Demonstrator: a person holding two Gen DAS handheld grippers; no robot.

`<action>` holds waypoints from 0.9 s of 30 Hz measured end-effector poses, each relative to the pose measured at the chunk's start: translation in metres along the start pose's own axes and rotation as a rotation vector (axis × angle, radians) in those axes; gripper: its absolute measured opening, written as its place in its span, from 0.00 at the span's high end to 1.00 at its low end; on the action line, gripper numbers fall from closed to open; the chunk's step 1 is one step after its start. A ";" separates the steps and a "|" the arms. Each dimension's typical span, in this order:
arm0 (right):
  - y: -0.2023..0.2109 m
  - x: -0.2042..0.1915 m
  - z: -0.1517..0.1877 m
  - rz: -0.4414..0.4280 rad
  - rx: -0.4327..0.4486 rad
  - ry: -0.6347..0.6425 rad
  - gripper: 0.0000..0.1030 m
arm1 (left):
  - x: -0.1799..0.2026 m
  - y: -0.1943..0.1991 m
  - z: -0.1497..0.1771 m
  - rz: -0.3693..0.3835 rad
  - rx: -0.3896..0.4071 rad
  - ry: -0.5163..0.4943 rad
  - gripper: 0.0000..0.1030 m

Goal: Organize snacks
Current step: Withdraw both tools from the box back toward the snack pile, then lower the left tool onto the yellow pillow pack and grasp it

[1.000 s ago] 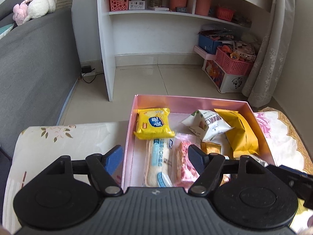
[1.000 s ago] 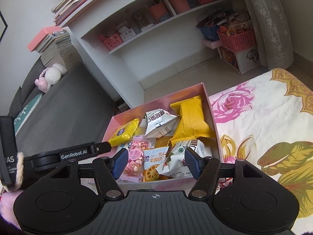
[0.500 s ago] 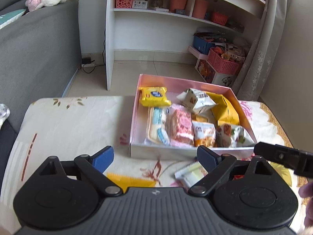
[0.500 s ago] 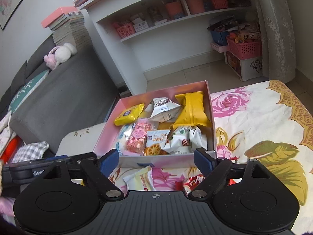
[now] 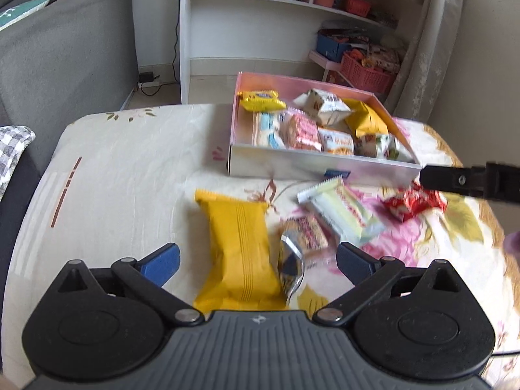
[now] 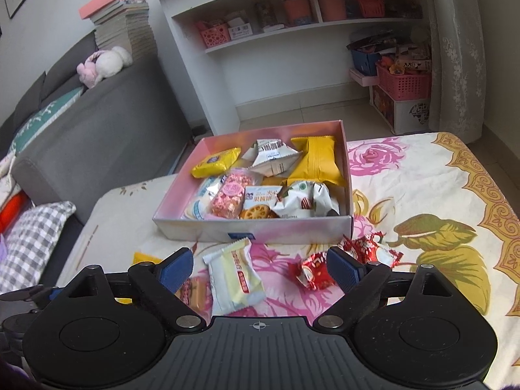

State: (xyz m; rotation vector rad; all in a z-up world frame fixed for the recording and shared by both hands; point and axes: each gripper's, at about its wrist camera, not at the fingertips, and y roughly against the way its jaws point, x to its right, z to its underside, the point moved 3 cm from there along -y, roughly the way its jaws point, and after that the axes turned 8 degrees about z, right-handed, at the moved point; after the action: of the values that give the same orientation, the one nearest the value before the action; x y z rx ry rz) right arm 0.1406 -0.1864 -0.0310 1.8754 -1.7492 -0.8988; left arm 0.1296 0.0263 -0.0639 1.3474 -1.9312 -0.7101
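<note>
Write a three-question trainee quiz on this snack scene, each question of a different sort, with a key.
1. True or false: the yellow packet nearest the left tool lies inside the pink box.
2. Multiple choice: what lies between the right tool's open fingers? A) a pale green-and-white packet B) a spoon C) a book
3. Fill in: the red wrapped sweets lie on the flowered cloth, ____ the box.

Key: 1 false, it lies on the cloth in front of the box; 2 A; 3 outside.
</note>
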 end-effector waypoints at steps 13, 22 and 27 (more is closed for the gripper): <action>-0.005 0.004 0.036 0.078 -0.034 0.130 0.06 | -0.024 0.008 0.030 -0.033 0.001 -0.063 0.00; -0.019 -0.001 0.043 0.102 -0.040 0.169 0.06 | -0.037 0.006 0.019 -0.044 0.009 -0.016 0.09; -0.031 -0.006 0.043 0.105 -0.061 0.178 0.06 | -0.034 -0.003 0.017 -0.039 -0.009 -0.022 0.18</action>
State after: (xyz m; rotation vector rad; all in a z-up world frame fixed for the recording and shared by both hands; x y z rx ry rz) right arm 0.1327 -0.1711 -0.0819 1.7505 -1.6765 -0.7149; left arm 0.1267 0.0589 -0.0842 1.3804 -1.9210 -0.7547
